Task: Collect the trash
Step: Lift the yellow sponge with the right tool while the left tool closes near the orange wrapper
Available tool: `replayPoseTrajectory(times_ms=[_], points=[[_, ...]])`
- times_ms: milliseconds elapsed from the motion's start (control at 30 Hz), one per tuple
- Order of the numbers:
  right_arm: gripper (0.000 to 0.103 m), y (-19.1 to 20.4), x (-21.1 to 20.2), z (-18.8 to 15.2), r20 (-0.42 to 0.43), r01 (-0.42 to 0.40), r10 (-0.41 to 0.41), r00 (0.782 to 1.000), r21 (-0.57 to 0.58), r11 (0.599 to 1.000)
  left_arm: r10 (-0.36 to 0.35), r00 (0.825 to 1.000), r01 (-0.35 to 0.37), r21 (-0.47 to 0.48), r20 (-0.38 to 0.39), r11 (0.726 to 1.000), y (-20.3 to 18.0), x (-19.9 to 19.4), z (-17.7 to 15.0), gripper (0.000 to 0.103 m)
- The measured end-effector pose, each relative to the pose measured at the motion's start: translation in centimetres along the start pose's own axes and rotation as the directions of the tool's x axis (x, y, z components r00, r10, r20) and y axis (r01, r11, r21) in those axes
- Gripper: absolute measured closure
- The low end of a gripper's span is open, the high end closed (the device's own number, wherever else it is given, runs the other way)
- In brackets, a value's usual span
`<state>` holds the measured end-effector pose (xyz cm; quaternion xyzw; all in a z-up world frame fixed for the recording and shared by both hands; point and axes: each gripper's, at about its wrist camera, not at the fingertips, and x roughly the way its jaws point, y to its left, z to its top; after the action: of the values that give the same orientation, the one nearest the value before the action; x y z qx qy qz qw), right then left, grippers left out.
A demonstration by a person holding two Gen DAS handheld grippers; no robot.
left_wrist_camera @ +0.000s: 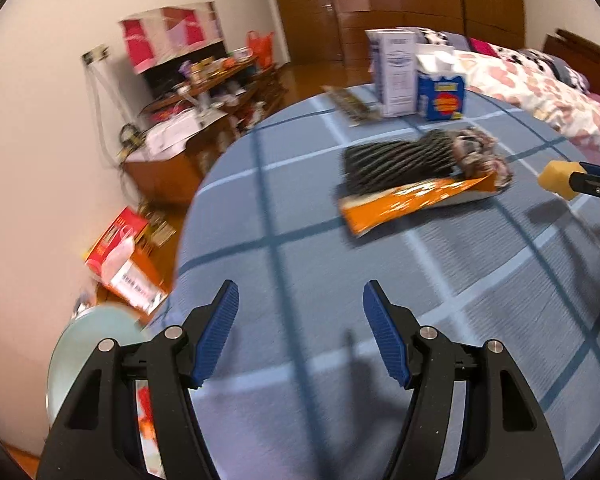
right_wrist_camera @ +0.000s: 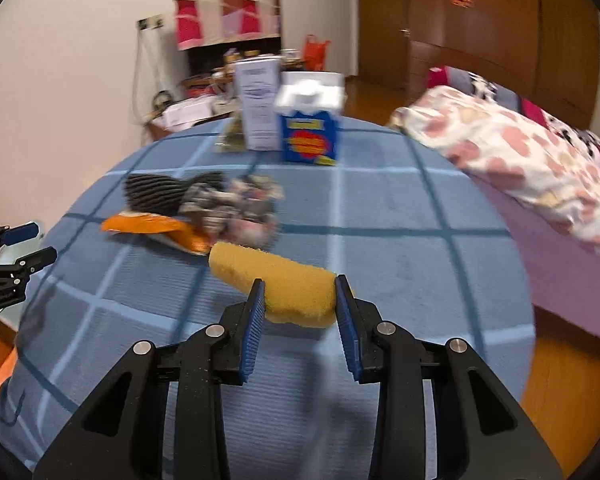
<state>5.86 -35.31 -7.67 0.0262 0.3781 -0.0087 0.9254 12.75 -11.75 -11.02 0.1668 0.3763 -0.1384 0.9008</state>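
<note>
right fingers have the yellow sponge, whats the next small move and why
Probably carry the yellow sponge across toward the pale green bin beside the bed's edge. The right gripper is already shut on it, lifted above the blue checked cover, and the left gripper is open and empty.

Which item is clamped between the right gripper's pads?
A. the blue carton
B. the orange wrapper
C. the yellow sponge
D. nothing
C: in the right wrist view the right gripper has both blue pads pressed against the yellow sponge, lifted above the blue checked cloth.
</note>
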Motion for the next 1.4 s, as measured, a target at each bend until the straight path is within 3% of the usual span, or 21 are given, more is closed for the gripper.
replayPoseTrajectory(times_ms=[167, 367, 433, 500, 567, 767, 933, 1033, 1067, 1100, 1167, 1233, 1300, 1400], points=[[0.067, -2.6, -0.7, -0.9, 0.014, 0.018, -0.018, 1.000, 0.052, 0.998, -0.043, 0.999, 0.044, 0.080, -0.020, 0.996, -2.9, 2.7, 2.2, 0.039], [0.066, -3.9, -1.0, -1.6, 0.029, 0.009, -0.012, 1.000, 0.088, 0.996, -0.082, 0.995, 0.090, 0.141, -0.060, 0.986, -4.6, 5.4, 3.8, 0.051], [0.066, -3.9, -0.9, -1.7, 0.028, 0.002, -0.005, 1.000, 0.093, 0.996, -0.090, 0.993, 0.101, 0.161, -0.074, 0.982, -5.2, 6.1, 4.2, 0.059], [0.066, -3.8, -0.9, -1.9, 0.030, -0.002, -0.001, 1.000, 0.095, 0.995, -0.110, 0.990, 0.123, 0.183, -0.084, 0.975, -5.5, 6.4, 4.3, 0.089], [0.066, -3.6, -1.0, -2.0, 0.031, -0.005, 0.002, 1.000, 0.095, 0.995, -0.118, 0.989, 0.133, 0.192, -0.087, 0.972, -5.5, 6.3, 4.3, 0.103], [0.066, -3.0, -1.2, -2.2, 0.038, -0.010, 0.007, 0.999, 0.090, 0.996, -0.130, 0.990, 0.138, 0.248, -0.047, 0.959, -5.7, 3.2, 3.1, 0.103], [0.066, -2.4, -1.3, -2.1, 0.043, -0.018, 0.015, 0.999, 0.080, 0.997, -0.136, 0.991, 0.136, 0.228, -0.015, 0.964, -4.5, 1.0, 2.4, 0.103], [0.066, -2.8, -1.6, -2.0, 0.046, 0.002, -0.006, 0.999, 0.085, 0.996, -0.126, 0.992, 0.126, 0.196, -0.010, 0.973, -4.0, 1.3, 2.7, 0.099], [0.066, -3.0, -1.7, -2.0, 0.048, 0.010, -0.014, 0.999, 0.088, 0.996, -0.122, 0.993, 0.122, 0.183, -0.011, 0.975, -4.0, 1.5, 2.8, 0.088], [0.066, -3.4, -1.8, -2.0, 0.050, 0.018, -0.023, 0.998, 0.095, 0.995, -0.121, 0.993, 0.121, 0.172, -0.009, 0.978, -4.1, 1.6, 3.0, 0.063], [0.066, -4.4, -2.3, -2.1, 0.053, 0.038, -0.044, 0.998, 0.107, 0.994, -0.108, 0.994, 0.106, 0.137, 0.003, 0.985, -4.4, 1.7, 3.4, 0.042], [0.066, -5.3, -2.6, -2.3, 0.057, 0.053, -0.060, 0.997, 0.118, 0.992, -0.102, 0.995, 0.101, 0.119, 0.000, 0.988, -5.4, 1.9, 4.0, 0.042], [0.066, -5.9, -2.8, -2.4, 0.059, 0.058, -0.066, 0.996, 0.126, 0.990, -0.075, 0.997, 0.075, 0.081, -0.007, 0.994, -6.5, 2.3, 4.8, 0.028], [0.066, -6.9, -3.0, -2.6, 0.070, 0.066, -0.077, 0.995, 0.146, 0.987, -0.075, 0.997, 0.075, 0.051, 0.000, 0.996, -8.7, 2.5, 6.1, 0.023]])
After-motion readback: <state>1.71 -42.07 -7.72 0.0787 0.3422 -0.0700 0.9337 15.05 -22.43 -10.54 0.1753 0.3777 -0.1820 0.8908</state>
